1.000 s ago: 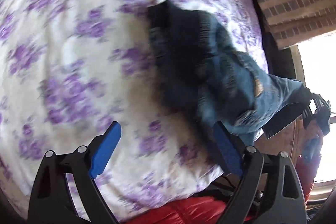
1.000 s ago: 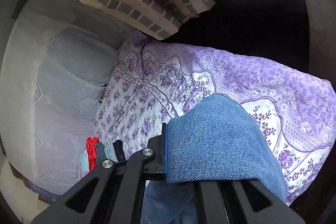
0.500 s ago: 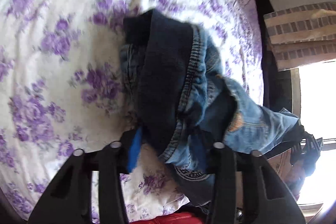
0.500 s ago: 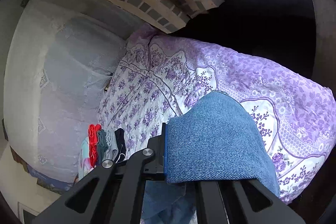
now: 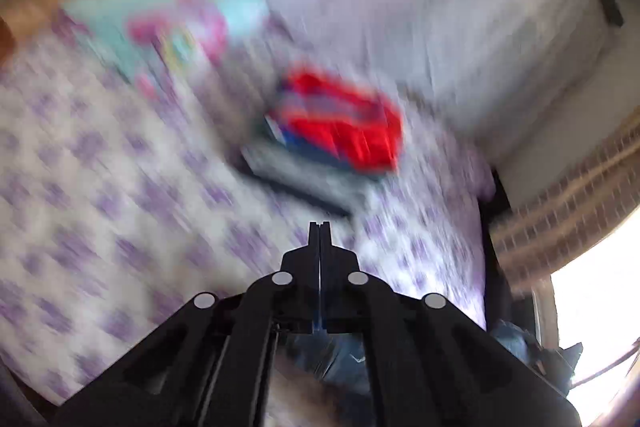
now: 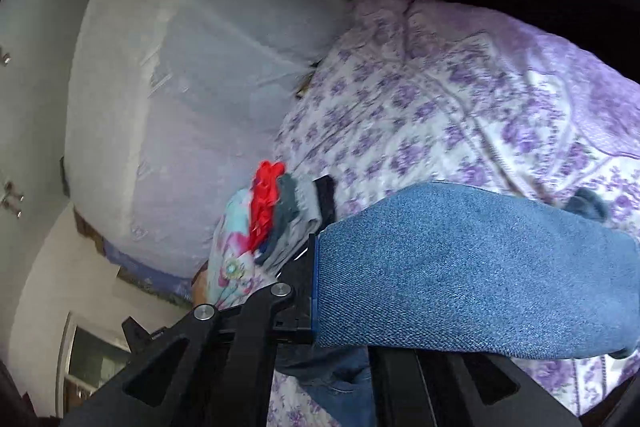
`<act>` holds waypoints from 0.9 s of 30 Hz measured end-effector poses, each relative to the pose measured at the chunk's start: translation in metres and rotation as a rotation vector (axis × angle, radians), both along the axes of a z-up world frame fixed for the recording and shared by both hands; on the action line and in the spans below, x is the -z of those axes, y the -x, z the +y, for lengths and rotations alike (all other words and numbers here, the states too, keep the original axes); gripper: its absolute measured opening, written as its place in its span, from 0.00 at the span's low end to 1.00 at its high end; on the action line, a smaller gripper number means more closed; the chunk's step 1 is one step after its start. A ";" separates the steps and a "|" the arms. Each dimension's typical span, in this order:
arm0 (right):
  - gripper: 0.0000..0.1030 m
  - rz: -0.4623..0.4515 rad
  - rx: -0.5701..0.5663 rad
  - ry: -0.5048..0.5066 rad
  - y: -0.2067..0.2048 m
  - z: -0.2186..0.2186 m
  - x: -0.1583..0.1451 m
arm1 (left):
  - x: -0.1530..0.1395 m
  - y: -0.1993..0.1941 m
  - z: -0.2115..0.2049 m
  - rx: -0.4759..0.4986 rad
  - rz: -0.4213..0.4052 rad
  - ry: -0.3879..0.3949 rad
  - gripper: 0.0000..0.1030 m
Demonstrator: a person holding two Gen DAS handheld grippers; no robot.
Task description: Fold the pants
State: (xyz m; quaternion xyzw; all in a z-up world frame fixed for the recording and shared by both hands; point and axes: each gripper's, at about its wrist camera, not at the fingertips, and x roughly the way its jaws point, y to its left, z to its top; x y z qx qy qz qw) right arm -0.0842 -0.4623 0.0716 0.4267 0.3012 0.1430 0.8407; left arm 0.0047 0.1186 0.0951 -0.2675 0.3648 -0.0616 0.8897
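Observation:
The blue jeans [image 6: 460, 267] drape over my right gripper [image 6: 332, 267], which is shut on a fold of them; the denim hides its right finger. In the blurred left wrist view my left gripper [image 5: 320, 227] is shut, fingertips pressed together, raised above the floral bedspread [image 5: 100, 167]. More of the jeans [image 5: 328, 359] hangs just under its fingers and runs off to the lower right [image 5: 516, 339]. No cloth shows between the very tips.
A stack of folded clothes [image 5: 340, 131] with a red piece on top [image 6: 268, 199] lies near the white headboard [image 6: 180, 87]. A turquoise and pink cloth [image 5: 168, 23] lies beside it. A brick-patterned curtain [image 5: 560, 211] and a bright window are at the right.
My left gripper closed around the jeans' waistband, then rose and tilted up, so it now faces the stack and headboard. My right gripper shifted with the denim still in it.

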 end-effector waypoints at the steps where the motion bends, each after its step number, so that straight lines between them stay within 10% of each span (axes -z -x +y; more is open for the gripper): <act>1: 0.04 -0.019 -0.051 0.004 -0.008 0.017 -0.005 | -0.016 0.013 0.023 -0.045 -0.039 -0.008 0.00; 4: 0.04 -0.039 -0.122 0.052 -0.029 0.061 -0.014 | -0.032 0.037 0.083 -0.110 0.012 -0.044 0.00; 8: 0.04 -0.036 -0.110 -0.043 -0.047 0.073 -0.012 | 0.031 0.040 0.101 -0.081 0.272 -0.018 0.62; 16: 0.04 0.031 0.042 -0.012 0.003 0.047 -0.004 | 0.216 0.019 -0.013 0.387 0.742 0.121 0.62; 20: 0.04 0.077 0.156 -0.005 0.045 0.028 0.008 | 0.246 0.013 -0.059 0.554 0.810 0.240 0.63; 27: 0.04 0.111 0.348 -0.040 0.116 0.001 0.026 | 0.275 -0.001 -0.102 0.528 0.833 0.280 0.83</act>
